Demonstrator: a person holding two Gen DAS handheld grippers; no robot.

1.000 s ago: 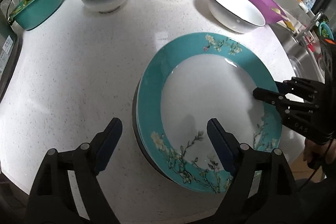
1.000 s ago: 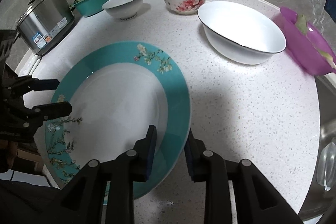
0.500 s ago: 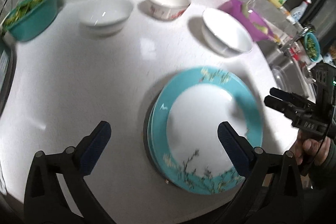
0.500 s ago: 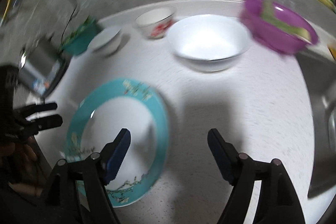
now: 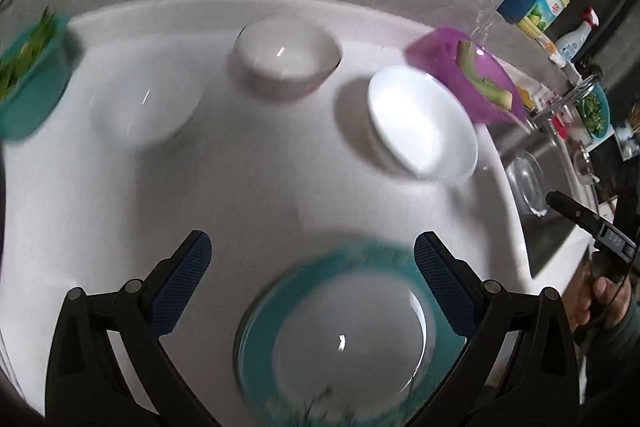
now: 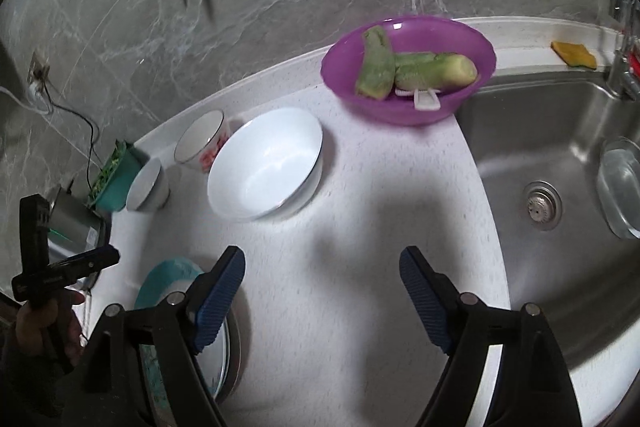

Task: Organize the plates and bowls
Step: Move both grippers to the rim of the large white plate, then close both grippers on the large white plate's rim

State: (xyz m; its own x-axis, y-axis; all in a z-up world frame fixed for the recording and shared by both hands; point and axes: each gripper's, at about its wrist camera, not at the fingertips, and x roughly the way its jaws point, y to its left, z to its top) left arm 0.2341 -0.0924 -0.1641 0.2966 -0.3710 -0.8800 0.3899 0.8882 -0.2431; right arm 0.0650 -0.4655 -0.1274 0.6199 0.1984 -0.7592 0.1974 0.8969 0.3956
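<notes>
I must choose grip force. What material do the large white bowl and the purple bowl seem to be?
Large white bowl: probably glazed ceramic, being opaque white with glossy highlights. Purple bowl: probably plastic, since light glows through its thin, slightly translucent wall.

My right gripper (image 6: 322,297) hangs spread wide and empty above the speckled white countertop (image 6: 340,267); the large white ceramic bowl (image 6: 266,163) sits beyond it, the purple plastic bowl (image 6: 408,67) behind that bowl's right.

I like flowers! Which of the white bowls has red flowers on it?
The floral bowl, at the back by the wall. It has red blossoms on its side; the big bowl and small bowl beside it are plain white.
</notes>
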